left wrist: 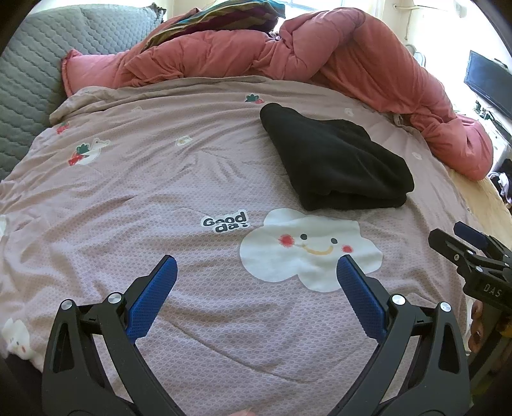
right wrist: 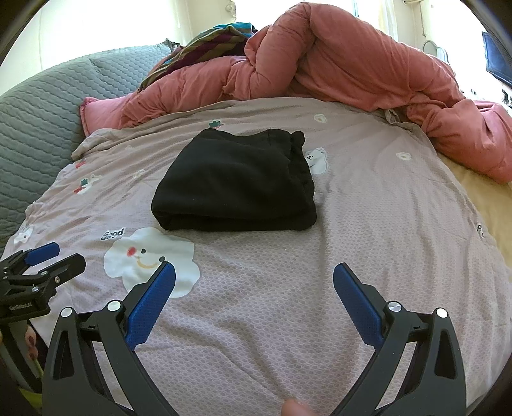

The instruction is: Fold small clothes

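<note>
A black garment [left wrist: 336, 163] [right wrist: 236, 182] lies folded into a thick rectangle on the mauve patterned bedsheet [left wrist: 160, 179] [right wrist: 384, 224], just beyond a white smiling cloud print [left wrist: 307, 249] [right wrist: 150, 256]. My left gripper [left wrist: 257, 267] hovers open over the sheet, short of the garment and to its left, with nothing between its blue pads. My right gripper [right wrist: 254, 273] is open too, held in front of the garment's near folded edge and apart from it. Each gripper shows at the side of the other's view: the right one [left wrist: 473, 252], the left one [right wrist: 41, 259].
A bunched salmon-pink duvet [left wrist: 320, 48] [right wrist: 352, 57] runs along the far and right side of the bed. A grey quilted cover [left wrist: 35, 70] [right wrist: 35, 118] lies at the left, and striped fabric [left wrist: 224, 16] at the back. A dark screen [left wrist: 489, 83] stands at the right.
</note>
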Demonstrator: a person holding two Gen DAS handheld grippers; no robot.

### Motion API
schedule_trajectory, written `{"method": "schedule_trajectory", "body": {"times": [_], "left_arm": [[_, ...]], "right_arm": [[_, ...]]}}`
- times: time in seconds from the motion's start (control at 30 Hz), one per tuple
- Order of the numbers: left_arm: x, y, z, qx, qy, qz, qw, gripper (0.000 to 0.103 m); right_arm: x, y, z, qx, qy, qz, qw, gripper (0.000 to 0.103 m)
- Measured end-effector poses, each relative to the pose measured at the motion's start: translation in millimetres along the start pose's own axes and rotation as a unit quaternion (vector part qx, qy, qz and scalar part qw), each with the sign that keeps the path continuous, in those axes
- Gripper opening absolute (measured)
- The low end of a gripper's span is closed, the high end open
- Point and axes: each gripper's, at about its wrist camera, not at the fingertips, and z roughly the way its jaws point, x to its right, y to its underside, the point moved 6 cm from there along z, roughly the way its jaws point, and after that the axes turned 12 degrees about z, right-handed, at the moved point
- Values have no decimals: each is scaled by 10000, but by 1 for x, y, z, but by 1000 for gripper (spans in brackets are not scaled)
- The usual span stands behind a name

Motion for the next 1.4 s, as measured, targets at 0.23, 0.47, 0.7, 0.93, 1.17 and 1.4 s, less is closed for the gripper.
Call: {"method": "schedule_trajectory", "body": {"times": [0.23, 0.47, 0.7, 0.93, 1.17, 1.4], "left_arm": [[-1, -1, -1, -13, -30, 8, 10000, 93], [-2, -1, -1, -10, -36, 3, 10000, 93], [-4, -1, -2, -20, -50, 8, 10000, 93], [-3, -1, -2, -21, -50, 2, 10000, 93], [-5, 2, 0, -60, -6, -7, 10000, 93], [-9, 4, 4, -113, 100, -56, 9999, 94]], "right_arm": [[0, 0, 0, 3, 0, -5, 10000, 98], [1, 1, -1, 7, 12, 13, 10000, 98], [1, 1, -2, 8, 23, 12, 10000, 98], [2, 0, -2, -2, 15, 18, 10000, 98], [3, 0, -1, -24, 41, 19, 10000, 98], [11, -2, 4, -14, 189, 142, 9997, 98]]}}
